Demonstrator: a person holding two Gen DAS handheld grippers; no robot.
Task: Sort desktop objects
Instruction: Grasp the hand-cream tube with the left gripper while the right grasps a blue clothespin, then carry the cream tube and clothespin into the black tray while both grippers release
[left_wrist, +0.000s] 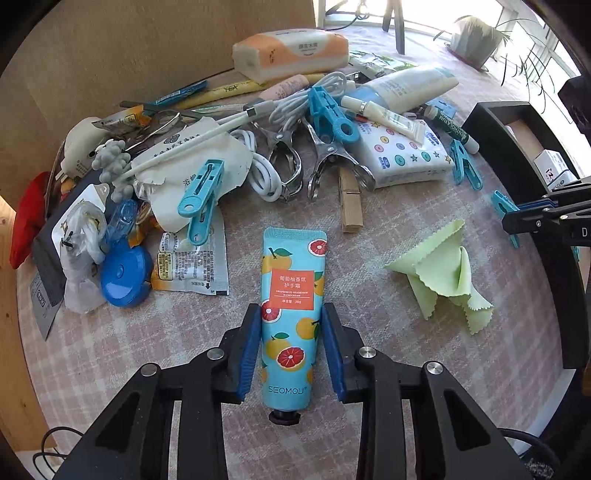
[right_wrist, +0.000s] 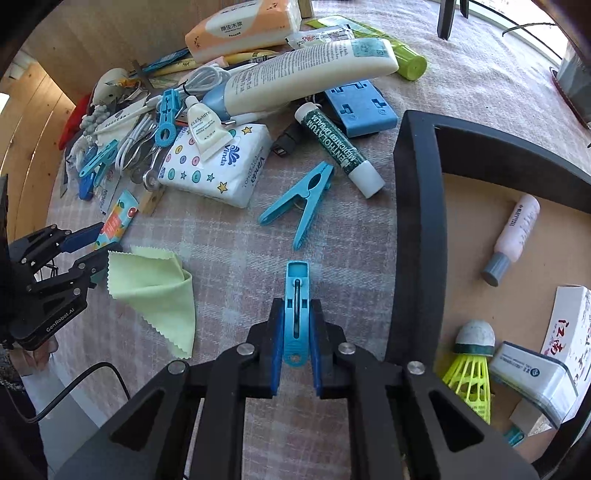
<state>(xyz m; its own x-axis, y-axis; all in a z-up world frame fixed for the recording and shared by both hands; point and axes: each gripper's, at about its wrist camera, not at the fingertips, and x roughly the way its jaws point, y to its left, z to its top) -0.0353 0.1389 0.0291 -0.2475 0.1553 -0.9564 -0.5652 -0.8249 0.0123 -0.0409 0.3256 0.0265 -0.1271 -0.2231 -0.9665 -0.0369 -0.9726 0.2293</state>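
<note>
Two grippers work beside the black tray (right_wrist: 417, 229). Left gripper (left_wrist: 290, 350) pinches a hand cream tube (left_wrist: 291, 310) lying on the counter (left_wrist: 369, 266), well left of the tray, near a green cloth (left_wrist: 439, 273). Right gripper (right_wrist: 295, 347) is pressed together on a blue clothespin (right_wrist: 295, 306), just left of the tray's wall.

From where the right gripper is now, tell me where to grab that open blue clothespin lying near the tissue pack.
Take the open blue clothespin from above at its narrow waist by the hinge, where the two legs meet. It lies flat on the tablecloth with its legs splayed, so pads closing across the joined part fit best; I'd avoid the spread tips.
</note>
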